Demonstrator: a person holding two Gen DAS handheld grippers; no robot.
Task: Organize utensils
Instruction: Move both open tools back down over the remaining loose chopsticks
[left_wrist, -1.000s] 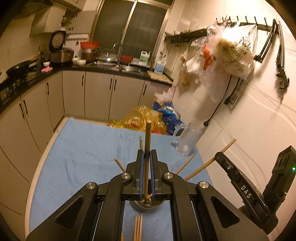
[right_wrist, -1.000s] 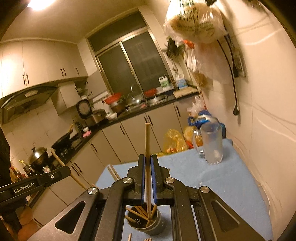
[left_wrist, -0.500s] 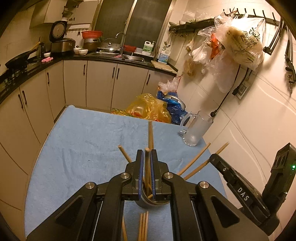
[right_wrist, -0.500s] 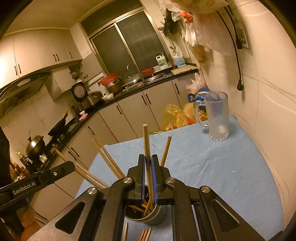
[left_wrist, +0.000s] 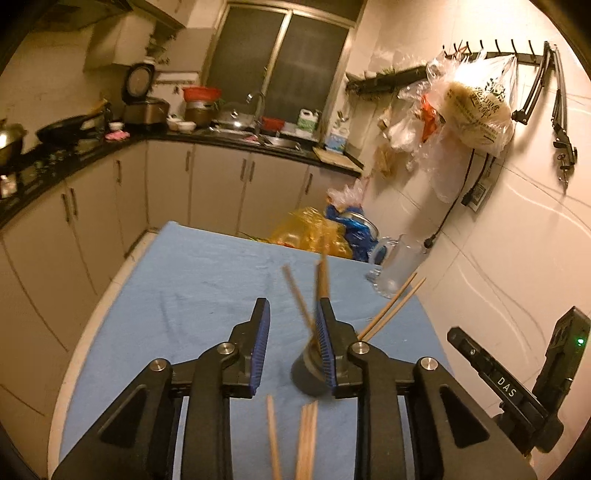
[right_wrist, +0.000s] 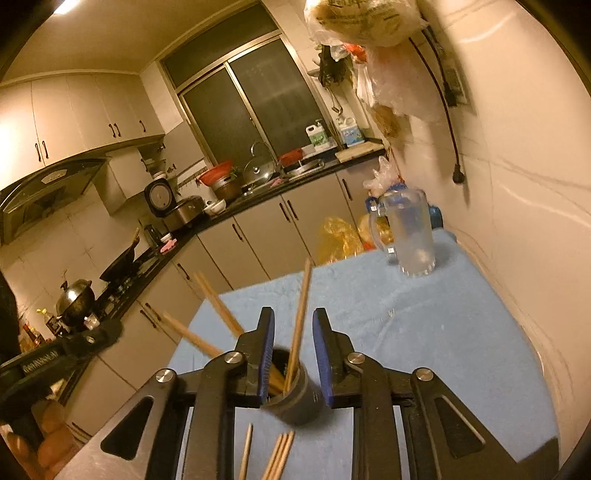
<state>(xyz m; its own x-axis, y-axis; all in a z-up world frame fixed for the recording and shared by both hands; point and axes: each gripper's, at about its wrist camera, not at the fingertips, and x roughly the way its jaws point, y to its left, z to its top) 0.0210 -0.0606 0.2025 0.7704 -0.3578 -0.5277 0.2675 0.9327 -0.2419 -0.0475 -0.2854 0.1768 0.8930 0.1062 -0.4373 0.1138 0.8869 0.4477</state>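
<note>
chopsticks (right_wrist: 300, 317) stand loose in the dark cup (right_wrist: 291, 397), which sits on the blue cloth (right_wrist: 424, 332) at the near middle of the table. in the right wrist view 1 stick rises almost upright from the cup toward 12 o'clock, passing between the blue pads without touching either, while others lean out toward 10 and 11 o'clock. more chopsticks on the cloth (right_wrist: 279, 456) lie flat at 6 o'clock, just in front of the cup.

the right gripper (right_wrist: 293, 354) has its jaws parted wide around the cup's mouth and has hold of nothing.

the left gripper (left_wrist: 291, 350) is also spread wide with nothing clamped. in its view the cup (left_wrist: 308, 373) sits at the inner side of the right pad; 2 blurred sticks rise close to that pad toward 12 o'clock, and whether they touch it cannot be told. 2 more sticks lean toward 2 o'clock.

a glass mug (right_wrist: 408, 232) stands upright on the far edge of the cloth at 1 o'clock, well apart from the cup. yellow and blue plastic bags (left_wrist: 314, 236) sit beyond the table's far edge.
</note>
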